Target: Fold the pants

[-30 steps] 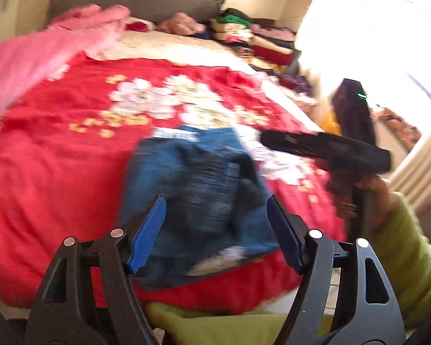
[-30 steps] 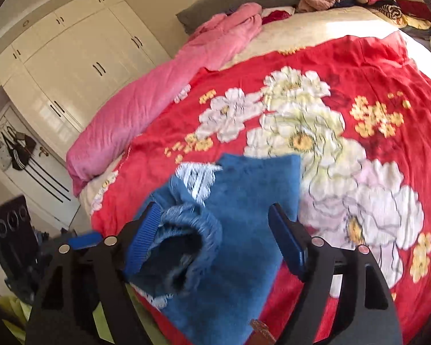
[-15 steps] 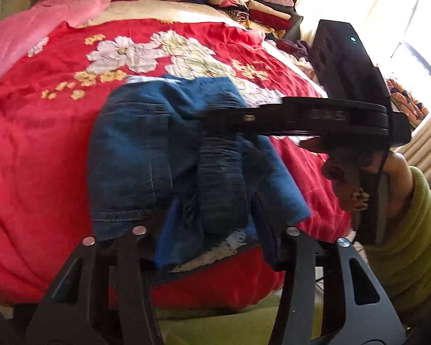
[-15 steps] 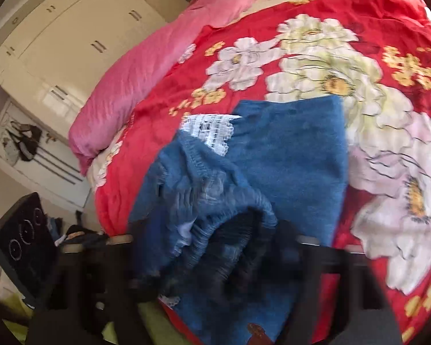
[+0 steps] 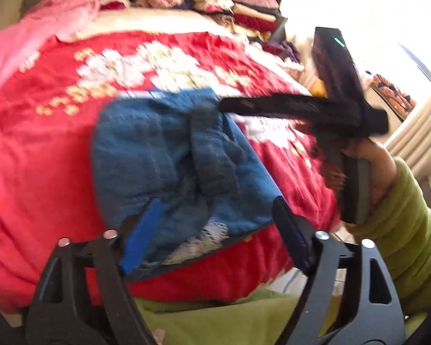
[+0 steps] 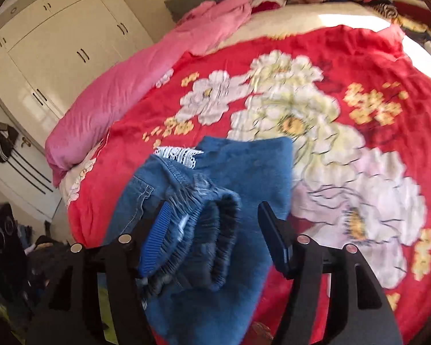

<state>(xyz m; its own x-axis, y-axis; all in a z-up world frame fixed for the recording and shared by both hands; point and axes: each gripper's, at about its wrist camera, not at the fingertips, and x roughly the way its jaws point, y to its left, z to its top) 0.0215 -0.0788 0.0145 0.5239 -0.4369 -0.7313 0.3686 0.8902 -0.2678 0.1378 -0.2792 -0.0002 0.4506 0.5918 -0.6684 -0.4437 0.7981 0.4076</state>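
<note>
Here, pants: folded blue denim pants (image 5: 158, 155) lie on the red floral blanket (image 5: 37, 172), elastic waistband (image 6: 215, 230) bunched at the near edge, white frayed hem (image 6: 178, 155) at 11 o'clock of the bundle.
Left gripper (image 5: 215, 230): released, jaws spread wide, hovering over the pants' near edge; nothing held.
Right gripper (image 6: 218, 238): released, jaws apart on either side of the waistband, not clamping it.
Surroundings: pink duvet (image 6: 146, 80) at 10 o'clock, white wardrobe (image 6: 57, 46) beyond, stacked clothes (image 5: 238, 5) at 1 o'clock.
</note>
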